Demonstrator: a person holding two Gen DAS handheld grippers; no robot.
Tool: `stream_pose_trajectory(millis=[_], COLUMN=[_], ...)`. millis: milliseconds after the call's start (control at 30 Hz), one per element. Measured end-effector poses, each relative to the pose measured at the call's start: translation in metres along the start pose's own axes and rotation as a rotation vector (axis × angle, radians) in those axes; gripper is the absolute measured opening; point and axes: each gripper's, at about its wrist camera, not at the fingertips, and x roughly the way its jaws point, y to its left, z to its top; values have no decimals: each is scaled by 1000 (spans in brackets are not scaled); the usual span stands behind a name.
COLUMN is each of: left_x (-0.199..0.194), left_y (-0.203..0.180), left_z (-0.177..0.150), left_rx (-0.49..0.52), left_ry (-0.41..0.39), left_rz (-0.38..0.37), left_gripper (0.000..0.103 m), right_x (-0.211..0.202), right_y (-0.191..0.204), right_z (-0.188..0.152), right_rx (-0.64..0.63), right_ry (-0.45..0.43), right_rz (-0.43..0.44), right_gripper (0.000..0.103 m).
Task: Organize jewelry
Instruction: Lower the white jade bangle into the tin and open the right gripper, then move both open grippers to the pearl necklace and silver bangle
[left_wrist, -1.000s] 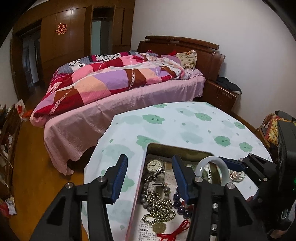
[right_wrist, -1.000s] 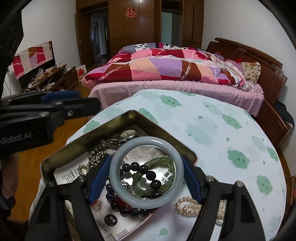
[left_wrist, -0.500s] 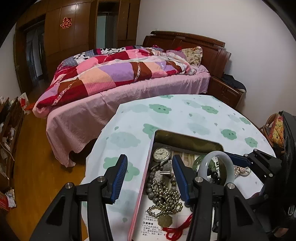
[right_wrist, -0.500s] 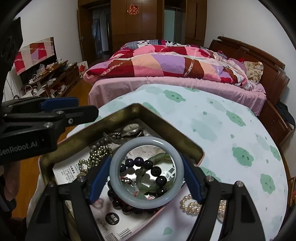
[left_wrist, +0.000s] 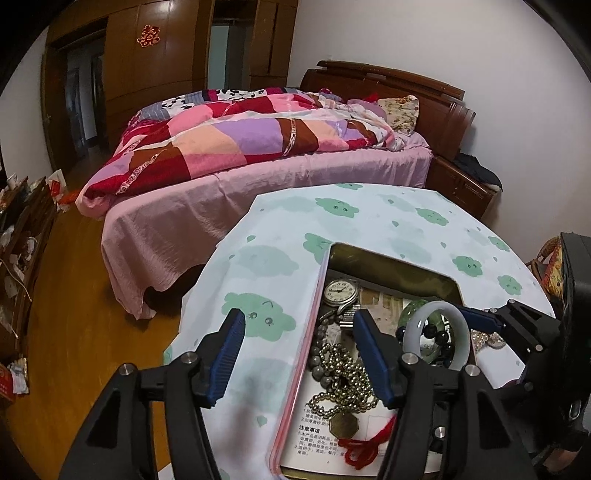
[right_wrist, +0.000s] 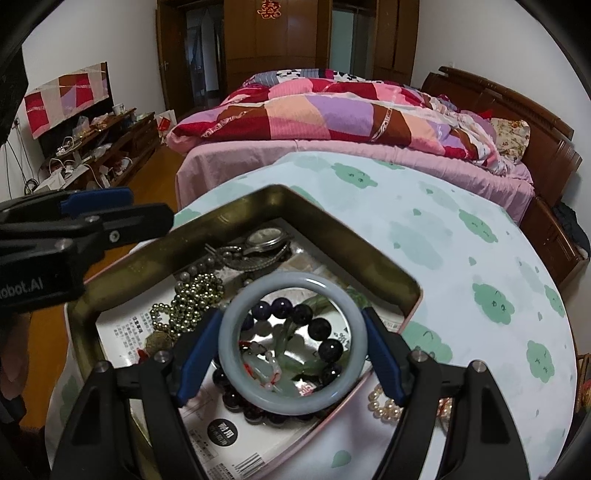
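My right gripper (right_wrist: 291, 345) is shut on a pale grey-white jade bangle (right_wrist: 236, 360) and holds it just above the open brass-coloured tin (right_wrist: 280, 195). The bangle also shows in the left wrist view (left_wrist: 417, 325). In the tin lie a wristwatch (left_wrist: 340, 290), a brass bead chain (left_wrist: 341, 384), dark purple beads (right_wrist: 327, 341), a green bangle (left_wrist: 413, 308) and a small jade pendant (right_wrist: 264, 371). My left gripper (left_wrist: 299, 360) is open and empty, straddling the tin's left edge (left_wrist: 314, 317).
A pearl bracelet (right_wrist: 384, 404) lies on the cloud-print tablecloth (right_wrist: 461, 266) right of the tin. A bed with a patchwork quilt (left_wrist: 240, 140) stands behind the table. Wooden floor (left_wrist: 74, 314) and a cluttered low cabinet (right_wrist: 99, 151) are to the left.
The right gripper has lowered the grey-white bangle closer over the tin's beads. The left gripper has drawn back slightly and stays open.
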Motion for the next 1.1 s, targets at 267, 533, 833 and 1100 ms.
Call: stream_pose_trajectory(millis=[267, 533, 833, 1100], left_x=[0, -1, -3, -3], left_y=[2, 3, -1, -17], left_z=[-4, -8, -12, -15], left_rx=[-2, -11, -6, 11], left_ry=[6, 13, 17, 17], left_rz=[26, 39, 50, 69], left_gripper=[62, 63, 64, 64], right_x=[-7, -13, -24, -36], right_y=[-2, -6, -7, -20], right_z=[2, -3, -7, -16], right_rx=[14, 28, 39, 75], right_ry=[-24, -35, -57, -84], right_rz=[-5, -6, 7, 0], right_gripper=[84, 85, 88, 88])
